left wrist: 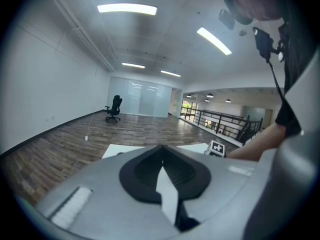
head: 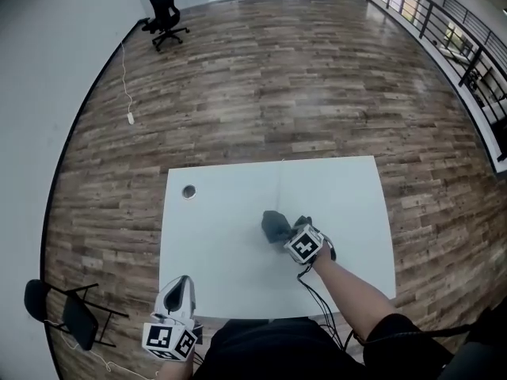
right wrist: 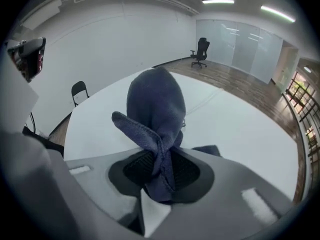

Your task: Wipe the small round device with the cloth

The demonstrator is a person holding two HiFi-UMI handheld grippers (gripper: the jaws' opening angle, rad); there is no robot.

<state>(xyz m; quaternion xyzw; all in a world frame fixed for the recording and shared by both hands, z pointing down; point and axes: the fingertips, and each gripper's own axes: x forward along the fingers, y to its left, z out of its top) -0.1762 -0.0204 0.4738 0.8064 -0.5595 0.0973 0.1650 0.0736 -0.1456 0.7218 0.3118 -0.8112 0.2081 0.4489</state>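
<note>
The small round device (head: 188,191) lies near the far left corner of the white table (head: 230,252). A dark blue-grey cloth (head: 275,223) is bunched on the table right of centre, well apart from the device. My right gripper (head: 288,231) points steeply down and is shut on the cloth (right wrist: 155,104), which bulges out past its jaws (right wrist: 160,151). My left gripper (head: 181,283) hovers at the table's near left edge, jaws shut and empty (left wrist: 161,147). The right gripper's marker cube (left wrist: 216,148) shows in the left gripper view.
A black office chair (head: 164,14) stands far off on the wood floor. A folding chair (head: 75,315) stands left of the table's near edge. A railing (head: 467,46) runs along the right side. A white cable (head: 127,93) lies on the floor.
</note>
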